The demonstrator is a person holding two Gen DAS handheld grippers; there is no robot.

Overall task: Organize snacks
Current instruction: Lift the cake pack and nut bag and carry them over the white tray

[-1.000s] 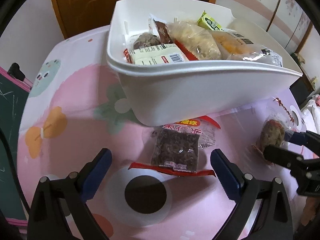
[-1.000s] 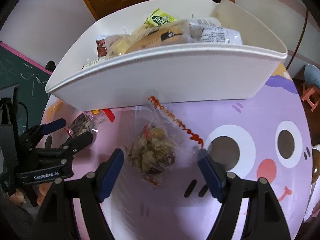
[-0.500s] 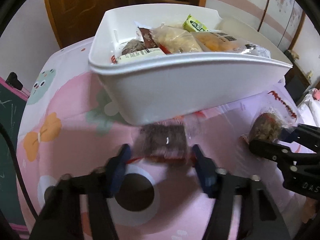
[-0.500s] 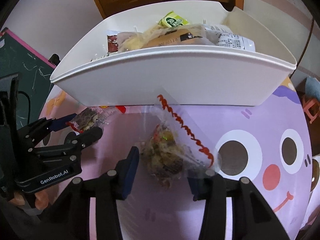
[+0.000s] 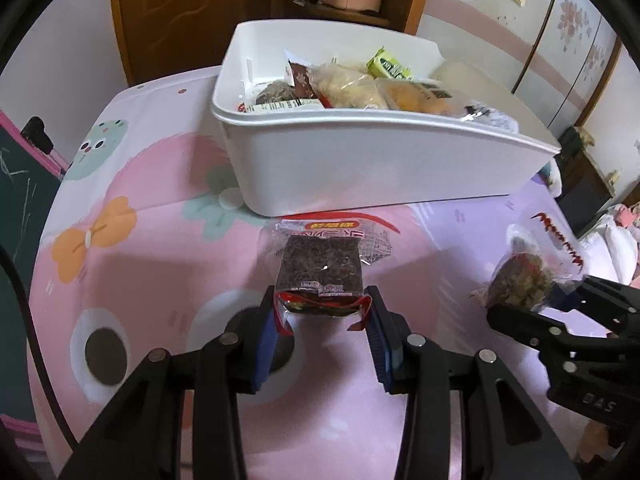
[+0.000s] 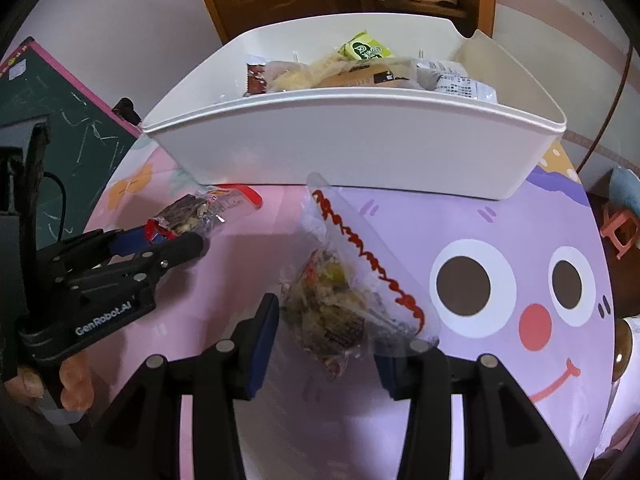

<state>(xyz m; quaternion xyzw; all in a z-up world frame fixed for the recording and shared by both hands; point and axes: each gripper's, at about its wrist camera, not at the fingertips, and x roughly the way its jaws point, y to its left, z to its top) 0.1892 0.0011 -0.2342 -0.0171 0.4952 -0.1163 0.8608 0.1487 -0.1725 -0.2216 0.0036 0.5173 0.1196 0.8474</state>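
My left gripper (image 5: 322,332) is shut on a dark brown snack packet (image 5: 322,270) with red trim, held just above the pink cloth. In the right wrist view that same packet (image 6: 182,214) sits in the left gripper (image 6: 164,240) at the left. My right gripper (image 6: 324,344) is shut on a clear bag of mixed brownish snack (image 6: 332,312) with a red wavy seal. From the left wrist view, this bag (image 5: 520,276) shows at the right. Behind both stands a white bin (image 5: 360,164) holding several wrapped snacks.
A cartoon-printed pink and purple cloth (image 6: 500,240) covers the table. A green chalkboard (image 6: 52,120) leans at the left. A wooden door (image 5: 188,8) and a shelf stand behind the bin. A person's fingers (image 6: 72,384) hold the left gripper.
Both grippers have shut on their packets, which lay on the cloth between open jaws before. Both packets are lifted slightly and the views have pulled back from the bin.
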